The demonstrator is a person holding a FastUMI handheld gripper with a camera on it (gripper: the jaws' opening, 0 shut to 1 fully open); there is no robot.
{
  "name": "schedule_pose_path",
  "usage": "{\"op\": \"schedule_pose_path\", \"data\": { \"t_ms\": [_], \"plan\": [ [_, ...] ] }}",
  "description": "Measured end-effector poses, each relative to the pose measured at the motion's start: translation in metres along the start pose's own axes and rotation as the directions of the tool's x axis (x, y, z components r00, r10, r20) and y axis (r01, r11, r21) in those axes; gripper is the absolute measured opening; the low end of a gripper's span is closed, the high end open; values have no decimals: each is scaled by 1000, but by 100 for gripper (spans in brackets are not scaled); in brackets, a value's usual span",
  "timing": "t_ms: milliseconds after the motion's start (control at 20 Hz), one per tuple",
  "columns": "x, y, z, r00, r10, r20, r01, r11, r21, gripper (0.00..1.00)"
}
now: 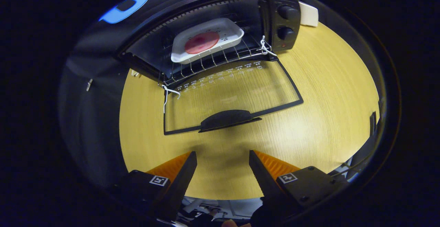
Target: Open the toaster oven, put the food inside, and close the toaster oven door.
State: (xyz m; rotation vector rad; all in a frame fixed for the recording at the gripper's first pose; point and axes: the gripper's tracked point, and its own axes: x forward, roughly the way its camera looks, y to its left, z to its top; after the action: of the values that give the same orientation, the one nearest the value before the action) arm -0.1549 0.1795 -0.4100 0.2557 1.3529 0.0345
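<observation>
— What was the gripper doing?
— It stood spread and empty above the table, lined up with the door handle just ahead, likely for lifting.
— And the food?
— On its white tray, on the rack inside the open toaster oven beyond.

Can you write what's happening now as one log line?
toaster oven door: open flat | white tray with food: on rack | gripper: open, empty, before door handle | left: close door

Wood-grain table w/ soft sheen, wire-metal rack, glossy plastic tray, clear glass door.
</observation>
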Motion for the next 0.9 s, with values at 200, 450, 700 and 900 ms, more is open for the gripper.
{"op": "schedule_pose_path", "data": {
  "t_ms": [200,450,700,900],
  "plan": [
    [26,-14,2,995,-89,41,94,985,-143,99],
    [46,-22,9,988,-138,70,149,969,-196,99],
    [54,-12,26,983,-151,106,169,968,-187,100],
    [51,-12,26,979,-167,118,187,965,-186,99]
  ]
}}
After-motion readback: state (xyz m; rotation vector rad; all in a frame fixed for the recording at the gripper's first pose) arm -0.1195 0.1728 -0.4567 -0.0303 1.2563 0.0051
